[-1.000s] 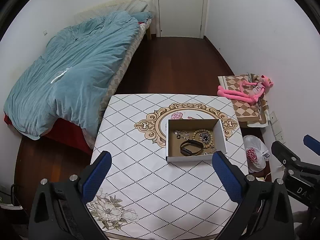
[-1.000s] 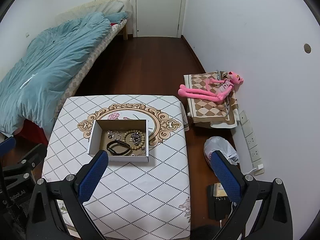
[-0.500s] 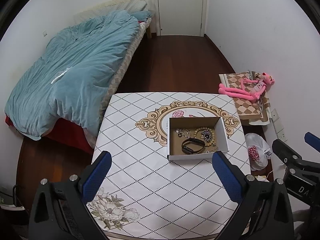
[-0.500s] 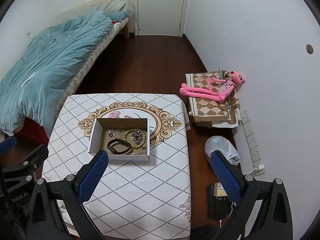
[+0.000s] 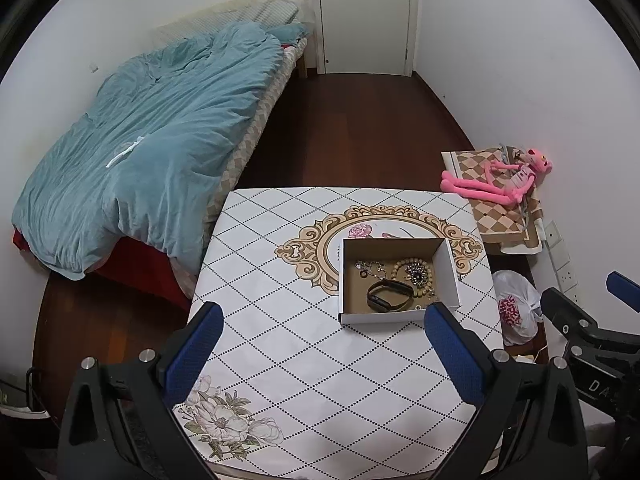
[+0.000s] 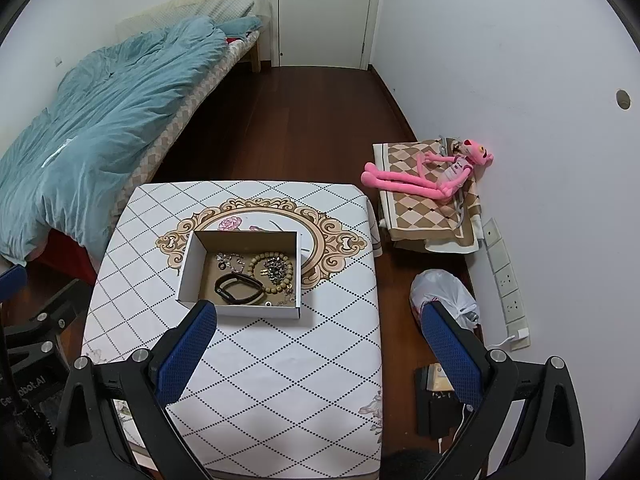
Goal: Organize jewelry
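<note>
A small white cardboard box sits on the patterned table. Inside lie a black wristband, a wooden bead bracelet, a silver chain and a dark metal piece. My left gripper hangs open above the table's near half, short of the box. My right gripper is open too, high over the table's right edge, with nothing between its fingers. Each gripper shows at the edge of the other's view.
A bed with a teal duvet stands left of the table. A pink plush toy lies on a checked cushion by the right wall. A white plastic bag and a wall socket strip are on the right floor side.
Both grippers have drifted slightly, so the table and box sit a little differently in each view. Both stay open and the jewelry has not moved.
</note>
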Demonstrator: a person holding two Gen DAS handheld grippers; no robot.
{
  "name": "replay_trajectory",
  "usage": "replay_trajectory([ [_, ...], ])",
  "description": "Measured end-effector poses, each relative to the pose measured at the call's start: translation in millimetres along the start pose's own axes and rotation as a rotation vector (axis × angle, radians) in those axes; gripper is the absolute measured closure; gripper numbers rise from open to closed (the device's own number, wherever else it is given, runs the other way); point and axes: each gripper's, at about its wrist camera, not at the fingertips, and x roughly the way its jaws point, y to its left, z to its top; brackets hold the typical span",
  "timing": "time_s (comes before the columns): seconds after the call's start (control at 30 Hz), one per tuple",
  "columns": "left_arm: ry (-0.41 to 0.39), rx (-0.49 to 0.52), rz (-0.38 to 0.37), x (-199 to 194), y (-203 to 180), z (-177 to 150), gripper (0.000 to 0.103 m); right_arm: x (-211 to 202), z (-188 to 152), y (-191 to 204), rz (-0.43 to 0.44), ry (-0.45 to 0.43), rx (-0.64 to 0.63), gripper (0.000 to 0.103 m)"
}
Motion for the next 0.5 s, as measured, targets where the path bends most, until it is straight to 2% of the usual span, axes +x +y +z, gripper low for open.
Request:
replay_trajectory([
  [0.5,0.004,-0.003,-0.003,0.6,0.6,0.9,0.000,0.8,1.6,0.0,0.000,0.000,-0.002,0.000],
])
